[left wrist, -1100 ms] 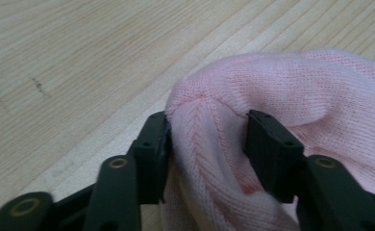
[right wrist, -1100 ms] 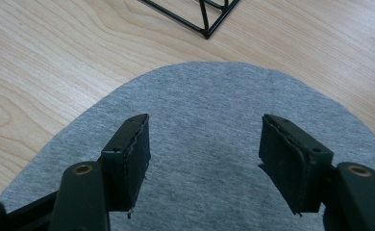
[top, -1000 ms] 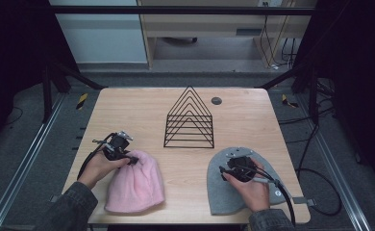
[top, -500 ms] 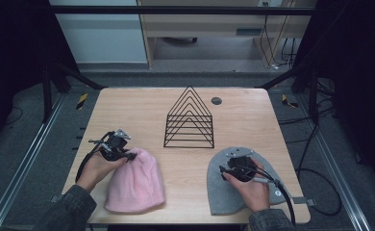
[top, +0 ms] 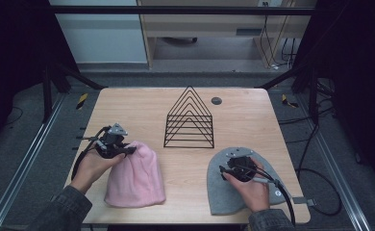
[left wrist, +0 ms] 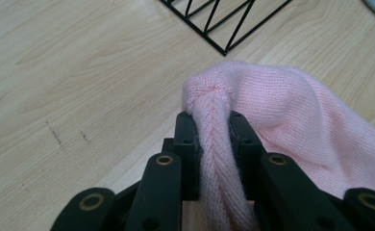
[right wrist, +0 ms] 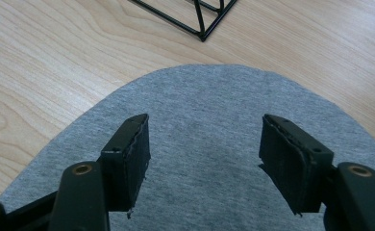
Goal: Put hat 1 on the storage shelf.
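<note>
The left gripper (top: 123, 150) is clamped on a pinched ridge of knit at the crown of the pink beanie (top: 136, 175); the left gripper view shows the fold of fabric (left wrist: 214, 139) pressed between both black pads, the jaws having just been closing onto it. In the high view the beanie lies on the near-left part of the wooden table (top: 253, 120), with its crown end at the gripper and its open end toward the table's near edge. The right gripper (top: 233, 169) hovers over the grey beanie (top: 224, 192), which lies flat on the near-right part of the table; in the right gripper view its jaws stand apart above the grey fabric (right wrist: 209, 144), with nothing between the pads. A black wire rack (top: 189, 120) of nested triangular frames stands upright at the table centre, between and beyond the two hats and apart from both. A small dark disc (top: 216, 100) lies on the table behind the rack. The step in hand appears to be the pick-up of the pink beanie by its crown, with the grasp now made. The next move probably calls for raising the hat clear of the table without letting the knit slip from the pads, then carrying it toward the rack. The soft fabric will hang and sway, so a slow lift is advisable. The right gripper would need to descend and close on the grey beanie before that hat can be handled.
</note>
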